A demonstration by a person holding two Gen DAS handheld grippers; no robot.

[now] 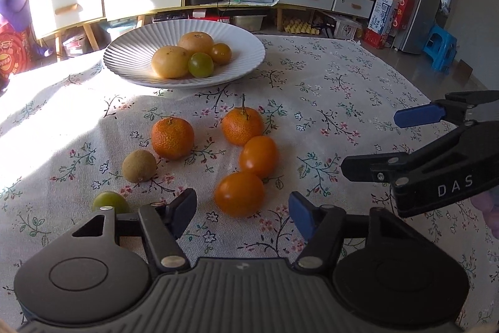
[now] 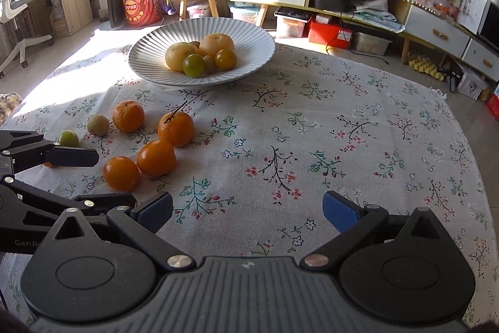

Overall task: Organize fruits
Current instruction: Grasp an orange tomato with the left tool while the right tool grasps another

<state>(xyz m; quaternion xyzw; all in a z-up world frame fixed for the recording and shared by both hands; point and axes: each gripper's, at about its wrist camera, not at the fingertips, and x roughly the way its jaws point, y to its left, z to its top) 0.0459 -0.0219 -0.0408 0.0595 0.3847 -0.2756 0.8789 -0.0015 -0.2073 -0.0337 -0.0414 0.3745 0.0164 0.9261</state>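
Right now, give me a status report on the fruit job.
Left tongs open, empty, near orange fruit. Right tongs open over bare cloth. Six fruits loose on tablecloth, several already in plate. Nothing blocking.

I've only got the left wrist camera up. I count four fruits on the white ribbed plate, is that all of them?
Observer: No. The right wrist view shows a small brownish fruit on the white ribbed plate, tucked between the green fruit and the small orange fruit.
Operator: Anything else hidden there?
Observer: Another small fruit peeks out behind the two large yellow fruits.
Operator: Is the right gripper carrying anything?
Observer: No. The right gripper is open over the floral tablecloth, with nothing between its fingers.
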